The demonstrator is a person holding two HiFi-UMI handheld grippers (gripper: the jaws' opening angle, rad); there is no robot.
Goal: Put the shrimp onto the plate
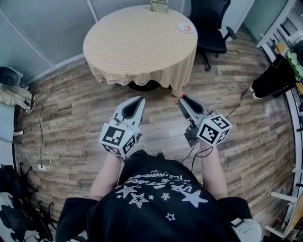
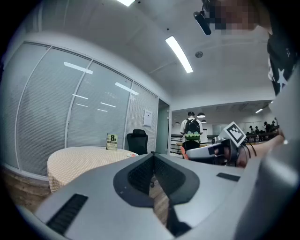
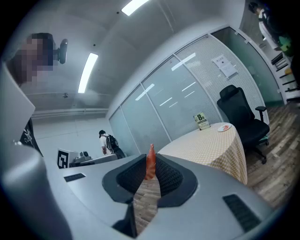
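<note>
Head view: two grippers were held side by side over the wood floor (image 1: 71,118), on the near side of a round table (image 1: 137,42) covered by a checked cloth. The left gripper (image 1: 140,99) was seen with its jaws pressed together, and in the left gripper view nothing was caught between them. The right gripper (image 1: 181,98) was clamped on the shrimp (image 1: 177,99). In the right gripper view the shrimp (image 3: 150,163) was shown as an orange piece pinched upright at the jaw tips, its point sticking out above them. The plate (image 1: 186,28) was set near the far right edge of the table, well apart from the shrimp. A sign card (image 1: 160,5) was stood at the far edge, and a black office chair (image 1: 213,23) was placed just right of the table.
</note>
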